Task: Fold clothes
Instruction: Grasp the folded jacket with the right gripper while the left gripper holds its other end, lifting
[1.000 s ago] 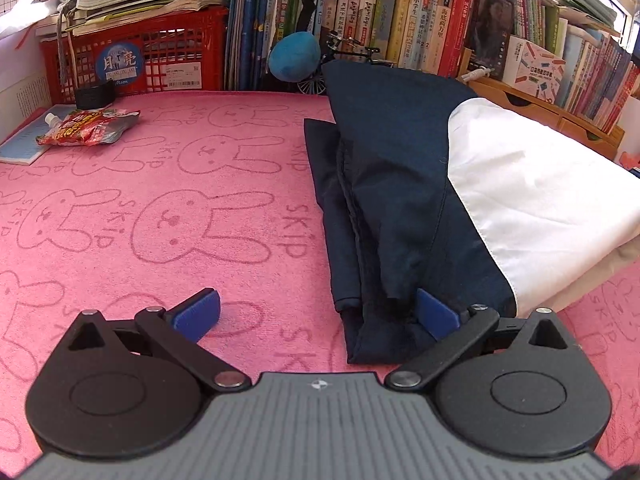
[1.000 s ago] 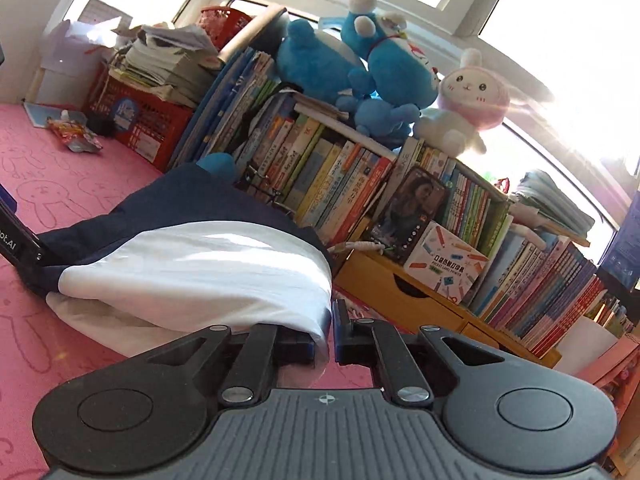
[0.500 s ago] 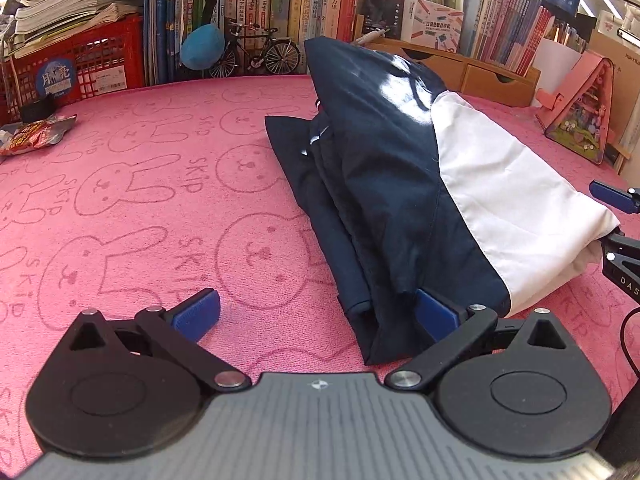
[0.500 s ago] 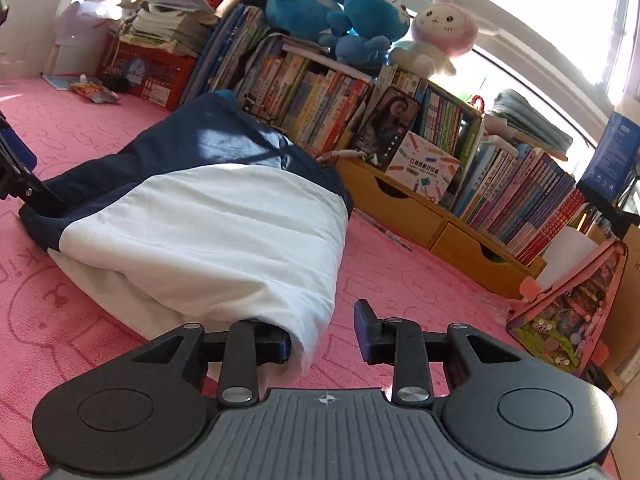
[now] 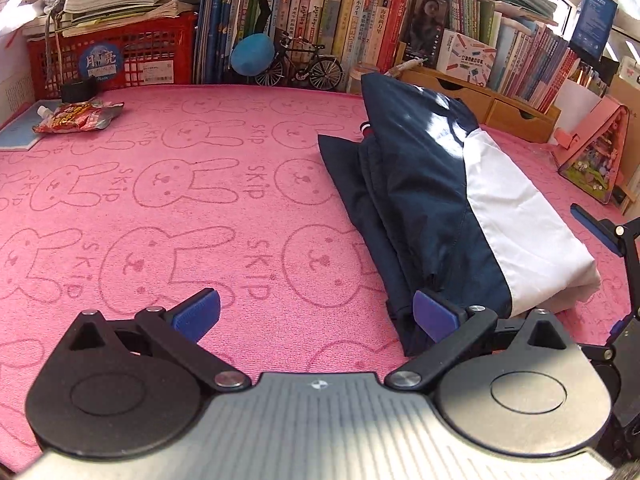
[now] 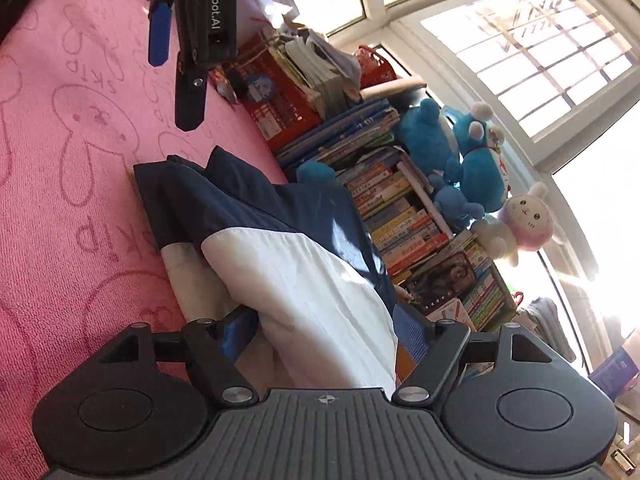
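A folded navy and white garment [image 5: 452, 208] lies on the pink bunny mat [image 5: 200, 208], right of centre in the left wrist view. My left gripper [image 5: 316, 314] is open wide and holds nothing; its right pad [image 5: 434, 314] sits against the garment's near navy corner. In the right wrist view the camera is rolled sideways. My right gripper [image 6: 324, 336] is open, and the garment's white end [image 6: 312, 288] bulges between its spread fingers. The left gripper [image 6: 172, 92] hangs over the mat at the upper left. The right gripper [image 5: 604, 276] shows at the left wrist view's right edge.
A row of books [image 5: 360, 20] and wooden drawers [image 5: 480, 100] close off the far side, with a red crate [image 5: 120, 60] at the left. A snack pouch [image 5: 76, 114] lies on the mat's far left. Plush toys [image 6: 460, 152] sit on the books. A pink case [image 5: 596, 160] stands at right.
My right gripper has let go of the white end and opened wide, and its view has rolled sideways. My left gripper stayed open and drew back a little from the garment.
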The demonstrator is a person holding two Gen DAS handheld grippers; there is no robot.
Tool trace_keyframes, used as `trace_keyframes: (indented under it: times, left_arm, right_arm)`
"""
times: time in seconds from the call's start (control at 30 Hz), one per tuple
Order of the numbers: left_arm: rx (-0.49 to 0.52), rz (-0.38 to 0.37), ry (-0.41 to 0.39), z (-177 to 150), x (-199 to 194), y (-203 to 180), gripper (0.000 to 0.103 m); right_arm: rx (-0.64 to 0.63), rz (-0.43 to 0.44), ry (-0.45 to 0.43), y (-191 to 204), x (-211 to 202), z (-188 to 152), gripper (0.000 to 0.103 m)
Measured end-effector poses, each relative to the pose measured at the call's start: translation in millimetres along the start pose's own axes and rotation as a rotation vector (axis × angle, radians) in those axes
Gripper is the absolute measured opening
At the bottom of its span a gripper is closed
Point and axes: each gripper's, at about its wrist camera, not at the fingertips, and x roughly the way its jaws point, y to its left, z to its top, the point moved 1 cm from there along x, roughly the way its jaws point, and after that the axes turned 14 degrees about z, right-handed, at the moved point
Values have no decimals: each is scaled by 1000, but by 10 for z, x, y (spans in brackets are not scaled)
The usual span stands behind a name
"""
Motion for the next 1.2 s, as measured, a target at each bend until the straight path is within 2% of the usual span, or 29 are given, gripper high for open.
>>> trace_keyframes:
  times: [0.13,0.2,0.23,0.27,0.33,0.43,0.5,0.6,0.73,0.9,1.03,1.13,1.2]
  left_arm:
    - [-10,-242,44,-52,-82,-165,103]
    - [-24,-354,70,-83,-87,-279,103]
    - [-36,-408,85,-95,-81,-322,103]
    - [-61,-460,104,-103,-47,-344,103]
    - [-112,-563,143,-116,22,-384,103]
    - [-199,-640,205,-91,192,-382,103]
    - [-261,-713,235,-40,314,-350,103]
    - [-348,-782,267,104,530,-295,103]
    - [-408,-764,293,333,854,-283,103]
    - [-426,-755,299,668,1177,-338,103]
    - [-448,-756,340,910,1469,-315,103]
    - [-445,-735,373,1015,1633,-309,103]
    - [-396,-733,376,1074,1642,-337,103]
  right_arm:
    - [-82,29,-40,131,73,89,76]
    - [-123,44,-60,196,109,134,59]
    - [-138,48,-71,223,117,150,37]
    - [-132,38,-88,224,85,143,22]
    - [-120,19,-122,227,22,128,18]
    - [-102,-10,-173,232,-72,107,12]
    - [-76,-22,-198,197,-127,97,11]
    - [-64,-25,-209,147,-172,79,11]
    - [-78,-27,-213,176,-203,68,11]
    - [-86,-23,-209,203,-223,75,11]
    - [-84,-6,-195,171,-190,81,11]
    - [-68,25,-171,135,-137,124,15]
    - [-56,46,-155,100,-93,165,29]
